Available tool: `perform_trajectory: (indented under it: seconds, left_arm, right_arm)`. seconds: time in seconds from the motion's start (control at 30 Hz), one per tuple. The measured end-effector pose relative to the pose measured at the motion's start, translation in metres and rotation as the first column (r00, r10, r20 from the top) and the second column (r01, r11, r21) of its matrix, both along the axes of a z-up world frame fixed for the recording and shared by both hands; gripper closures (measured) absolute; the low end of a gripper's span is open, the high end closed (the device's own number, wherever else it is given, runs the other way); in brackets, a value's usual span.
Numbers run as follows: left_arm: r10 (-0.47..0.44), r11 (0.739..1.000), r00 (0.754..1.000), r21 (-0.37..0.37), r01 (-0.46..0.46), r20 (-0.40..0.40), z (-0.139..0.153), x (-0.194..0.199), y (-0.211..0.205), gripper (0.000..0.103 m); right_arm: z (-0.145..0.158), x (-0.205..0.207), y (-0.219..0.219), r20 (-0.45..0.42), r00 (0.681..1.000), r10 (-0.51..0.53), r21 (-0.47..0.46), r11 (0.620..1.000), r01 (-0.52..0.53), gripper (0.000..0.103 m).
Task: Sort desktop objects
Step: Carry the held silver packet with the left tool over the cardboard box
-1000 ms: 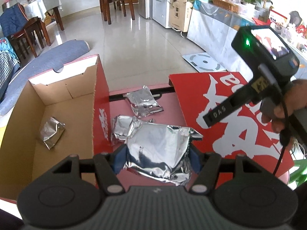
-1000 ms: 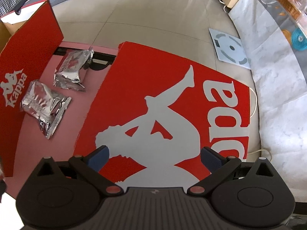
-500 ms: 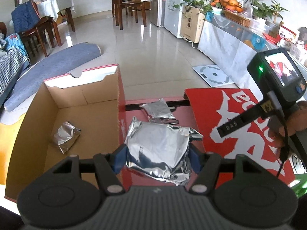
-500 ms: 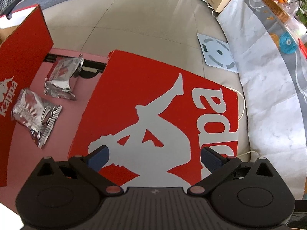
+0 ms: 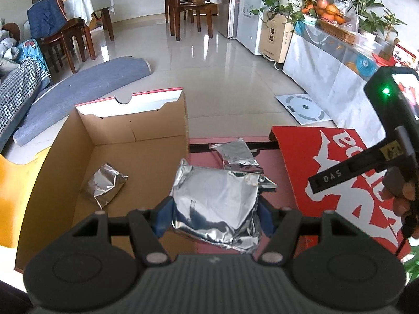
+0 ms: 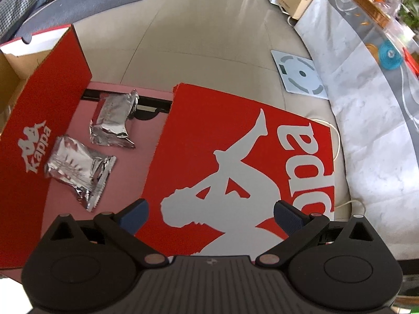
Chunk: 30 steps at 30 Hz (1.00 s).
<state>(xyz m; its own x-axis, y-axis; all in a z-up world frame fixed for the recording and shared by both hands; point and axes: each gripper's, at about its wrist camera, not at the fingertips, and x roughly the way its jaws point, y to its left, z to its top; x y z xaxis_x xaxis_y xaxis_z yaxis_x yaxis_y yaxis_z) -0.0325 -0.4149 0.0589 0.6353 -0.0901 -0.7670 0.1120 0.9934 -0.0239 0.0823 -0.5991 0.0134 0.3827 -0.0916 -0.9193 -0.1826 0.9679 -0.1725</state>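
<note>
Silver foil packet [image 5: 214, 204] clenched in your left tool [image 5: 213, 216] | lifted off the pink worktop [image 6: 123, 172], now nearing the cardboard box [image 5: 115, 144] | right tool [image 6: 210, 213] released, idle | drop comes next.

Held foil packet [image 5: 214, 204] hides table packet's [image 5: 237, 155] near end.

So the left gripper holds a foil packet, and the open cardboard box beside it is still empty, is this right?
Not quite. The left gripper does hold a foil packet, but the open cardboard box beside it is not empty: one small foil packet already lies on its floor. The left wrist view shows this clearly.
</note>
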Motion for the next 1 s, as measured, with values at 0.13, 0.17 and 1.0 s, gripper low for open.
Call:
perform_trajectory:
  seconds: [0.13, 0.17, 1.0]
  left_arm:
    - [0.015, 1.000, 1.000, -0.007, -0.015, -0.003, -0.001, 0.000, 0.007, 0.040]
    - [0.019, 1.000, 1.000, -0.008, -0.019, -0.003, -0.001, 0.000, 0.009, 0.040]
    - [0.139, 0.990, 0.989, -0.008, -0.140, -0.055, -0.026, 0.012, 0.061, 0.040]
  right_arm:
    - [0.002, -0.005, 0.005, -0.010, 1.000, -0.007, 0.022, 1.000, 0.007, 0.002]
    - [0.001, -0.005, 0.006, -0.013, 1.000, -0.008, 0.025, 1.000, 0.009, 0.002]
    - [-0.018, 0.007, 0.031, -0.063, 0.998, 0.004, 0.017, 1.000, -0.003, 0.002]
